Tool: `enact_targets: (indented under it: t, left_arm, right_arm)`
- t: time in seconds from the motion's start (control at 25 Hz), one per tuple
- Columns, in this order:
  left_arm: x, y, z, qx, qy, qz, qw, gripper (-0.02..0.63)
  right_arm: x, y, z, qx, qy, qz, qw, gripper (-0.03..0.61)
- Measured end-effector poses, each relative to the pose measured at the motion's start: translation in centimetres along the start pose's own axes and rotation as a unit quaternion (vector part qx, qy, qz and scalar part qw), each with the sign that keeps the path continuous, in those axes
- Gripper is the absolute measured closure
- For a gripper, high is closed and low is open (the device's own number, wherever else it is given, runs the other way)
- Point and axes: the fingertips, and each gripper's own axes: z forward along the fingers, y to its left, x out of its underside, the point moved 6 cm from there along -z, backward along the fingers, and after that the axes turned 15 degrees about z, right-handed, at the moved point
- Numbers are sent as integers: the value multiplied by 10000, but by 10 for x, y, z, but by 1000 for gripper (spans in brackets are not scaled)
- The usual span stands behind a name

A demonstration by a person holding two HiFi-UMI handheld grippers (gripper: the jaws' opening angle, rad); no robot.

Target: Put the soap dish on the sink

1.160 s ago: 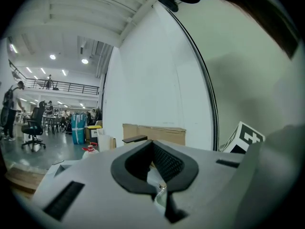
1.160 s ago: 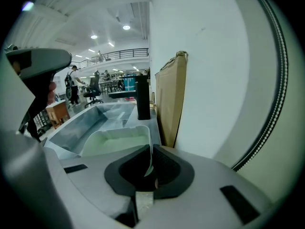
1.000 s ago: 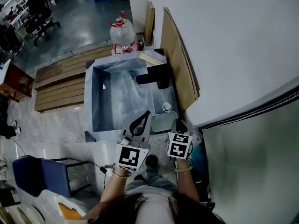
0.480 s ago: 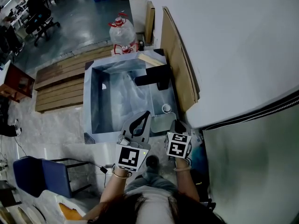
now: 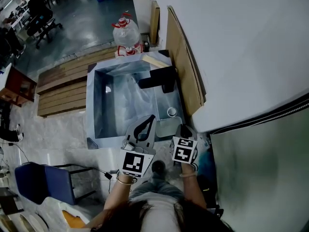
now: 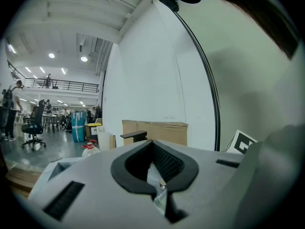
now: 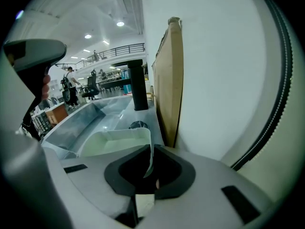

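The soap dish (image 5: 168,127) is a pale green, shallow tray at the near right corner of the sink (image 5: 96,111), over the flat ledge to the right of the basin. The right gripper view shows the dish (image 7: 116,141) with its open side up. Its near wall runs up between the two dark pads of the right gripper (image 7: 151,150), so that gripper is clamped on the dish's near wall. From above, the right gripper (image 5: 181,130) reaches in from the near side. Whether the dish's base touches the ledge or hangs just above it cannot be told.

Just beyond the dish on the same ledge is a small round fitting (image 5: 172,111). Farther along stands the black faucet (image 5: 158,78), its spout reaching left over the basin. The basin is steel and lined with clear film.

The left gripper (image 5: 152,118) is just left of the dish, over the sink's near rim and pointing far. Its jaws are closed tip to tip with nothing between them, and the left gripper (image 6: 153,144) shows this in its own view too.

A cardboard panel (image 5: 185,66) leans against the white wall to the right of the sink. Beyond the sink stands a large water bottle (image 5: 126,33), and wooden boards (image 5: 62,83) lie on the floor to its left. A blue chair (image 5: 41,180) stands near left.
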Motion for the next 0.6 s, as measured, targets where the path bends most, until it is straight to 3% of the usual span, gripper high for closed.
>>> enact_targets:
  t: [0.32, 0.6]
  left_arm:
    - [-5, 0, -2, -12, -146, 113, 9998, 606]
    - [-10, 1, -10, -87, -266, 239, 9993, 606]
  right_arm:
    - [-2, 0, -5, -88, -64, 62, 9999, 538]
    - [-8, 2, -15, -78, -260, -188, 9995, 531]
